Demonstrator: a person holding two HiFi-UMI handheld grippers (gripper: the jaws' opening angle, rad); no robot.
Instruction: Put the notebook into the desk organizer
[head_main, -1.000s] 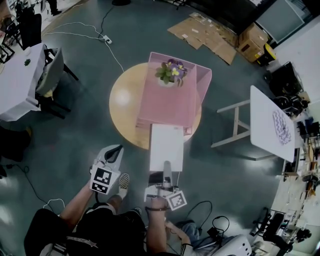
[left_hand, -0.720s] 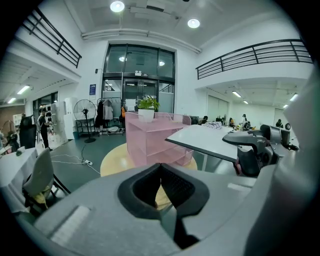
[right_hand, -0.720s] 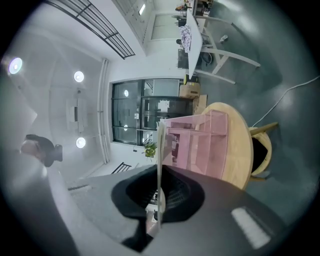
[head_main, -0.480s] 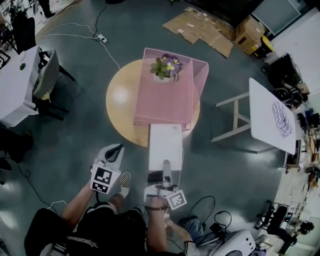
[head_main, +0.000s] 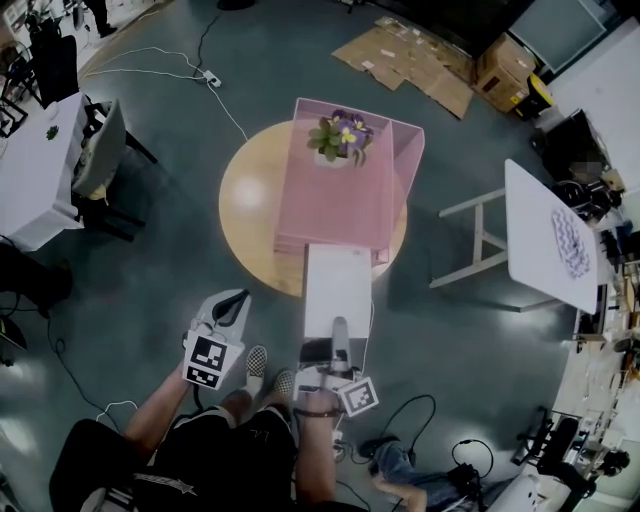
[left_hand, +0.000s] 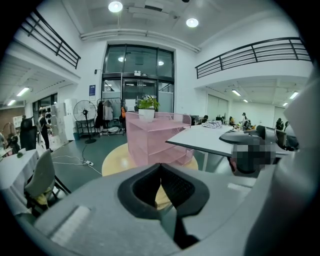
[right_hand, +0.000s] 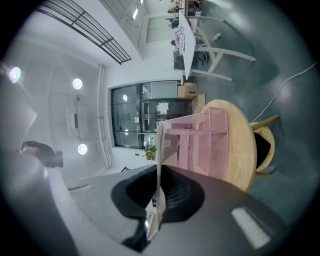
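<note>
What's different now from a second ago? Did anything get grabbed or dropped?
Almost nothing. The person's second shoe has come into view. Nothing was grabbed or dropped: the right gripper stays shut on the flat white notebook, aimed at the pink mesh desk organizer on the round wooden table; the left gripper stays shut and empty.

Left tongs (left_hand: 160, 167) tips together, nothing between them. Ahead, pink desk organizer (left_hand: 152, 140) stands on round wooden surface (left_hand: 116, 158), potted plant (left_hand: 147, 106) on top. White notebook (left_hand: 210, 139) held flat at right, far edge near organizer.
</note>
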